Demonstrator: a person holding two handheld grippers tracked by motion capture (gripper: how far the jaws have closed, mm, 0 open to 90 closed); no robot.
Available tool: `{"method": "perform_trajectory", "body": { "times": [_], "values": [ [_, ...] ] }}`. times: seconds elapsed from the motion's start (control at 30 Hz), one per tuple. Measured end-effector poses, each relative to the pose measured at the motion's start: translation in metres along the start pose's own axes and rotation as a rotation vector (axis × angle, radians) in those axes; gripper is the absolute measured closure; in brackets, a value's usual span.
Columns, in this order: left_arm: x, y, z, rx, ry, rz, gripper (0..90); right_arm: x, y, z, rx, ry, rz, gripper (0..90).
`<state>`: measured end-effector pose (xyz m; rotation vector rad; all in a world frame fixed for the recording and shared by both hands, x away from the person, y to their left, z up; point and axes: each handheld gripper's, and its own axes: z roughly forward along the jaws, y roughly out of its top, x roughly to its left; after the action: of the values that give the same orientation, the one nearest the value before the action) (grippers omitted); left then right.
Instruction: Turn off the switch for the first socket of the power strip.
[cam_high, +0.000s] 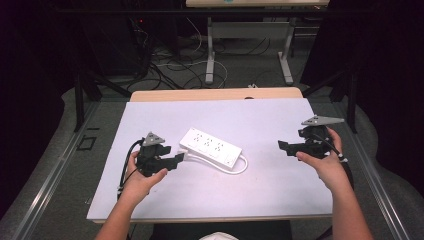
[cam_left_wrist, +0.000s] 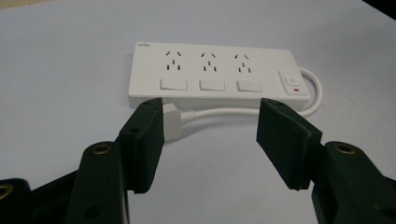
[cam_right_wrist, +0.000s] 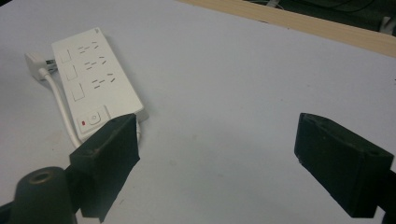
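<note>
A white power strip (cam_high: 210, 146) with three sockets, three switches and a red-lit main switch lies flat mid-table on the white sheet; its white cord (cam_high: 235, 169) loops back along its near side to a white plug (cam_high: 183, 152). My left gripper (cam_high: 176, 159) is open just left of the strip, its jaws pointing at the plug (cam_left_wrist: 171, 122), which lies by the left jaw's tip. The strip (cam_left_wrist: 212, 73) lies beyond those jaws. My right gripper (cam_high: 286, 146) is open, held well to the right of the strip (cam_right_wrist: 95, 79), with nothing between its jaws.
The white sheet (cam_high: 260, 120) covers a wooden table (cam_high: 215, 94) whose far edge shows as a tan strip. Beyond it stand table legs and tangled cables (cam_high: 170, 67) on the floor. Black curtains close both sides.
</note>
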<state>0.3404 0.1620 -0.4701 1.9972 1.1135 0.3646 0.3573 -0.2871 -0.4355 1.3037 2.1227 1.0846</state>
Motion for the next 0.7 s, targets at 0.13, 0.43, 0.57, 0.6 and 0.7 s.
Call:
{"method": "perform_trajectory", "body": {
  "times": [0.13, 0.43, 0.57, 0.6, 0.7],
  "values": [
    [-0.007, -0.001, 0.008, 0.035, -0.022, 0.021, 43.8, 0.0, 0.0, 0.0, -0.003, -0.003, 0.003, 12.9],
    [-0.018, -0.007, 0.027, 0.043, -0.045, 0.092, 45.5, 0.0, 0.0, 0.001, 0.001, 0.006, 0.004, 12.9],
    [-0.022, -0.011, 0.034, 0.034, -0.044, 0.094, 45.2, 0.001, 0.0, 0.001, 0.004, 0.005, 0.001, 12.9],
    [-0.023, -0.012, 0.035, 0.04, -0.05, 0.095, 45.0, 0.001, 0.0, 0.001, 0.005, 0.005, 0.001, 12.9],
    [-0.026, -0.014, 0.041, 0.049, -0.048, 0.086, 44.9, 0.0, 0.0, 0.0, 0.003, 0.003, 0.003, 12.9]
  ]
}}
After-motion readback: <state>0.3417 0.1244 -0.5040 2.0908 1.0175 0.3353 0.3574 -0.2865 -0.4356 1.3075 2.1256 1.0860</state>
